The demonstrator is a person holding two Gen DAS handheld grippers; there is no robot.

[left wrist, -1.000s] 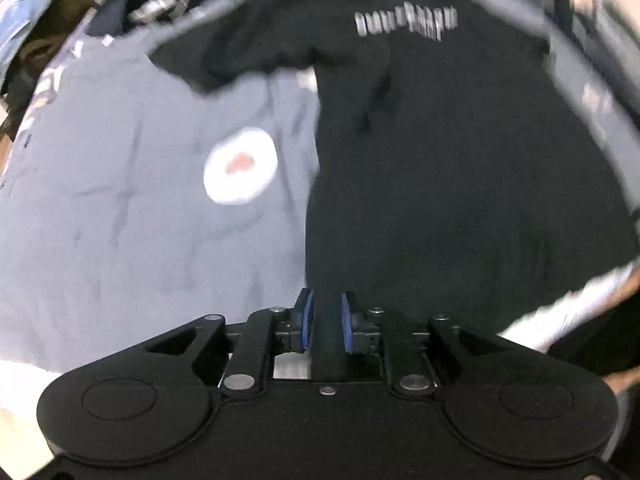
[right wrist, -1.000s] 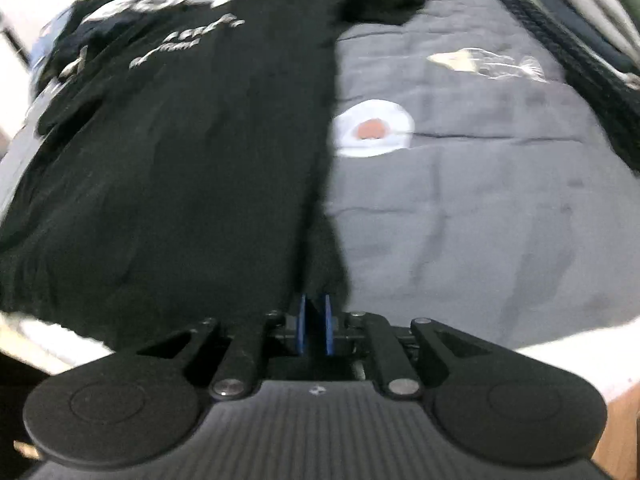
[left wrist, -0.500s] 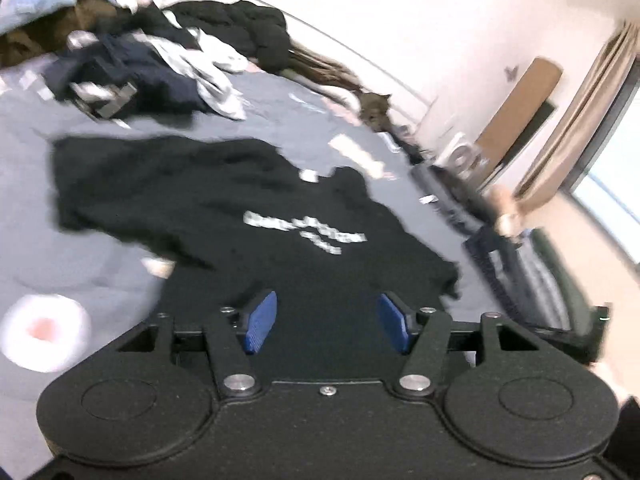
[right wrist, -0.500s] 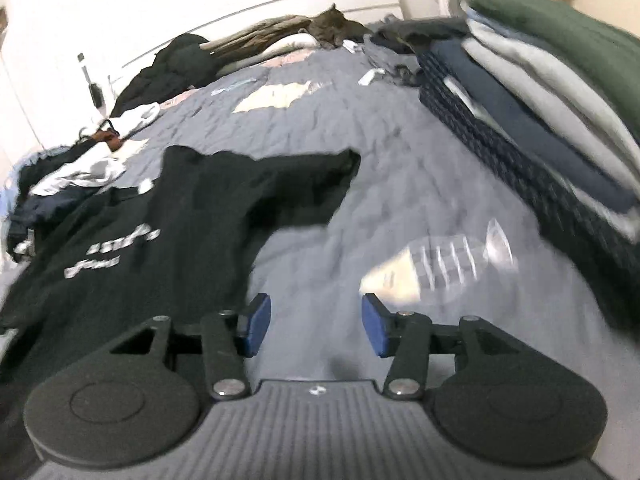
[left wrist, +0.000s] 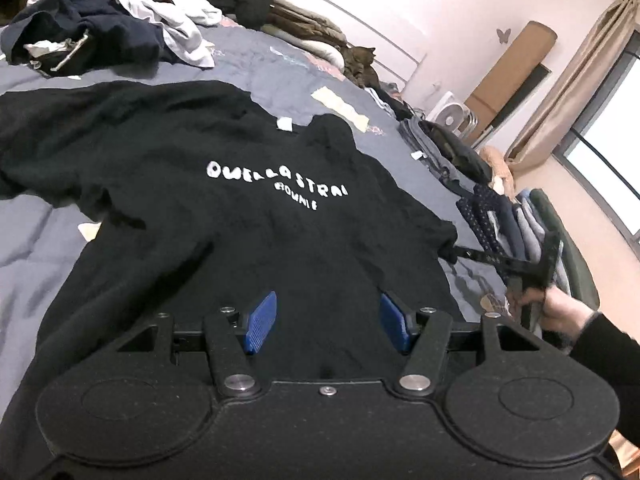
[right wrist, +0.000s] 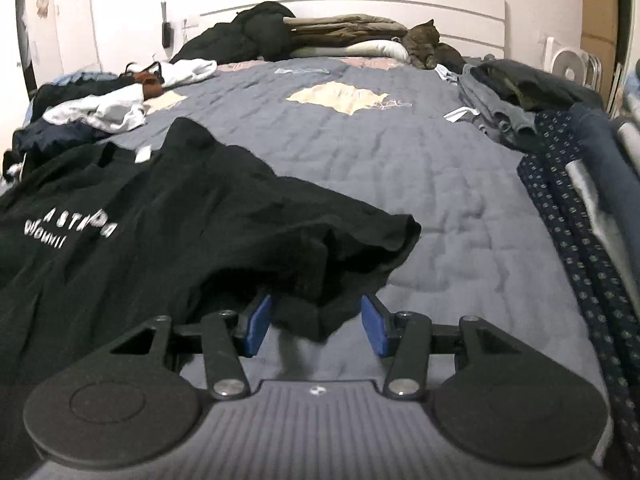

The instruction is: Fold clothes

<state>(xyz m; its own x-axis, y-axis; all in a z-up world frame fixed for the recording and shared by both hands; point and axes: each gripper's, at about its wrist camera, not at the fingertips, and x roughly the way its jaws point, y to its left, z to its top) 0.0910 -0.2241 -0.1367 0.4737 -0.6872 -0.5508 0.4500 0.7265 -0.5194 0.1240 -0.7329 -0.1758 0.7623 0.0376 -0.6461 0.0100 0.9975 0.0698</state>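
A black T-shirt (left wrist: 240, 232) with white lettering (left wrist: 276, 184) lies front up on the grey-blue bed cover (left wrist: 28, 256). My left gripper (left wrist: 327, 325) is open just above the shirt's lower body, with nothing between its blue pads. My right gripper (right wrist: 316, 326) is open at the shirt's right sleeve (right wrist: 340, 240). The sleeve's bunched edge sits loosely between its pads, and neither pad presses on it. In the left wrist view a person's hand (left wrist: 560, 312) holds the right gripper at that sleeve.
A heap of unfolded clothes (left wrist: 100, 32) lies at the far left of the bed. A stack of folded clothes (right wrist: 580, 184) lines the right edge. A cat (right wrist: 424, 42) rests by the headboard. Bare bed cover (right wrist: 400, 152) stretches beyond the sleeve.
Both grippers were shut on the shirt's bottom edge a second ago. They have let go and opened; the right one has moved up to the sleeve, and both cameras now look along the bed.
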